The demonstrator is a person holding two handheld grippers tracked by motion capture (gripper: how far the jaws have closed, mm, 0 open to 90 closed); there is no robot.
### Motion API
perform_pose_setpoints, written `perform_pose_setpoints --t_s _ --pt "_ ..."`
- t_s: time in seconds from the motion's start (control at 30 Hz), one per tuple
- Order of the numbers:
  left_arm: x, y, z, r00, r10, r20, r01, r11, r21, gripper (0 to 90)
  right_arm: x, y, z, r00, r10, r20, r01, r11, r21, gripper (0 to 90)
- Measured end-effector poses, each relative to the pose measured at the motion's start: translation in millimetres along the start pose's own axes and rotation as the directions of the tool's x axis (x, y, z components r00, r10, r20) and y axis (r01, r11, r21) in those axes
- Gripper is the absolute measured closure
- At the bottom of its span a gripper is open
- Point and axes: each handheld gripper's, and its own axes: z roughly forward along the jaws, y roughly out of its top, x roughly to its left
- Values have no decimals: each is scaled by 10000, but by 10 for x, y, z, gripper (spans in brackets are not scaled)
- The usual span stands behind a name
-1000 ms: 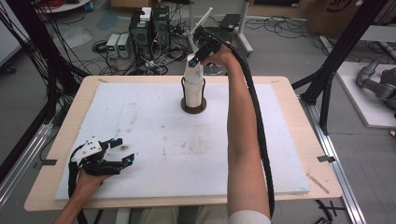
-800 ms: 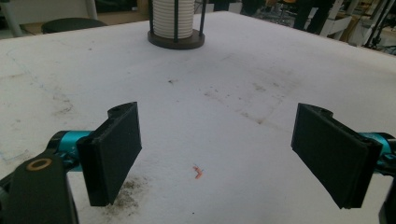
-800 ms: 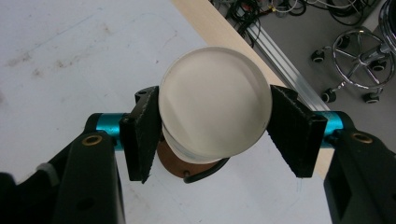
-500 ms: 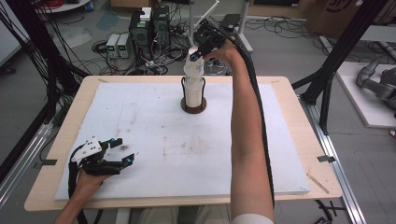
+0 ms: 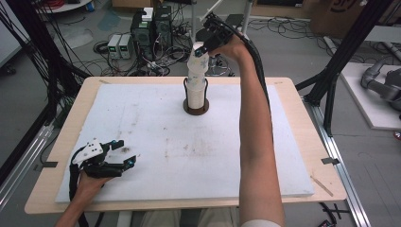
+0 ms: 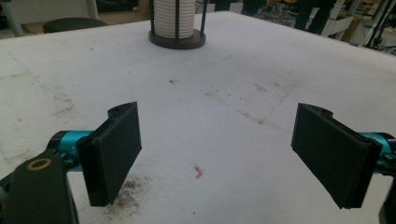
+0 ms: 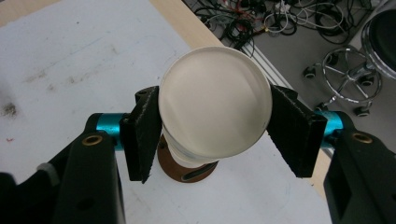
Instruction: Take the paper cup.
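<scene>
Right gripper is clamped on the top paper cup and has risen since a second ago, drawing it up off the cup stack in the dark-based holder near the far edge of the table, so the cup seems nearly free. Left gripper rests with jaws apart and empty at the near left corner

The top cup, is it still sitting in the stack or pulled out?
Pulled out, mostly. The right tongs squeeze the top cup, tilted above the stack.
</scene>
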Motion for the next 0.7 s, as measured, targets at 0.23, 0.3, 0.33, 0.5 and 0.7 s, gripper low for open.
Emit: perform_pose_setpoints --t_s 0.23,0.3,0.33,0.5,0.7 --pt "-1 0 2 10000 21 14 -21 10000 -23 159 22 44 -89 9999 -79 147 81 9999 -115 382" --pt "-1 1 2 10000 21 18 -21 10000 -12 159 25 37 -107 9999 -86 147 89 9998 -170 382" --pt "-1 1 2 10000 21 18 -21 10000 -12 159 25 37 -107 9999 -86 147 89 9998 -170 382" --pt "-5 0 2 10000 37 1 -37 10000 -27 159 88 34 -207 9991 -419 58 421 9978 -502 382" --pt "-7 -1 -2 10000 65 -23 -65 10000 -33 159 141 -33 -360 9979 -635 -100 621 9925 -1052 382"
